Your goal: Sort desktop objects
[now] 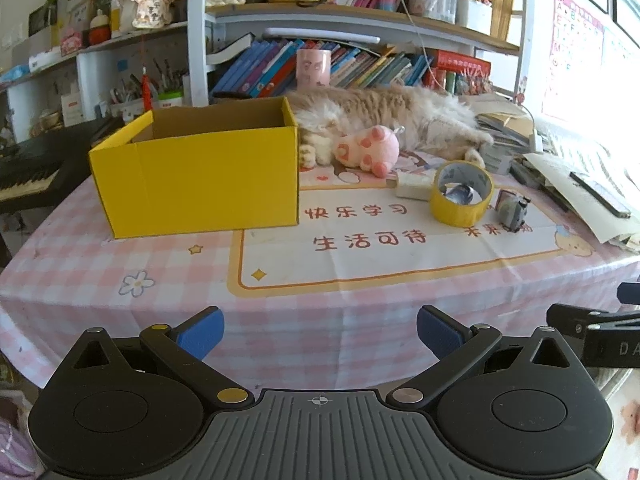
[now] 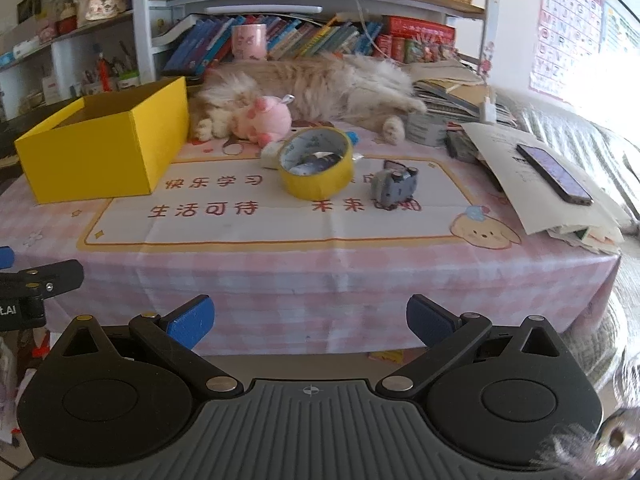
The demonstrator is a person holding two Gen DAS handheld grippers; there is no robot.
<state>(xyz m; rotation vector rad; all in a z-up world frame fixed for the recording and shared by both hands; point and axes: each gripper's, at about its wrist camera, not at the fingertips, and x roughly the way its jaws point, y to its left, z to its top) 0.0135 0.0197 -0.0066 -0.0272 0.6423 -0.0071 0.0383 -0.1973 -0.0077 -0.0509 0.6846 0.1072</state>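
Note:
An open yellow box [image 1: 196, 180] [image 2: 100, 152] stands on the left of the pink checked table. Right of it lie a pink plush toy [image 1: 368, 150] [image 2: 266, 120], a white eraser-like block [image 1: 414, 186] [image 2: 270, 154], a yellow tape roll [image 1: 462, 194] [image 2: 318, 166] with a small dark object inside, and a grey stapler-like gadget [image 1: 514, 210] [image 2: 394, 186]. My left gripper [image 1: 320, 334] and my right gripper [image 2: 310, 322] both hang open before the table's front edge, well short of everything, holding nothing.
A fluffy cat [image 1: 400, 116] [image 2: 316, 86] lies behind the toys. Papers with a phone [image 2: 554, 174] [image 1: 600, 196] pile up at the right. Bookshelves [image 1: 340, 60] stand behind. A keyboard [image 1: 28, 180] sits left of the table.

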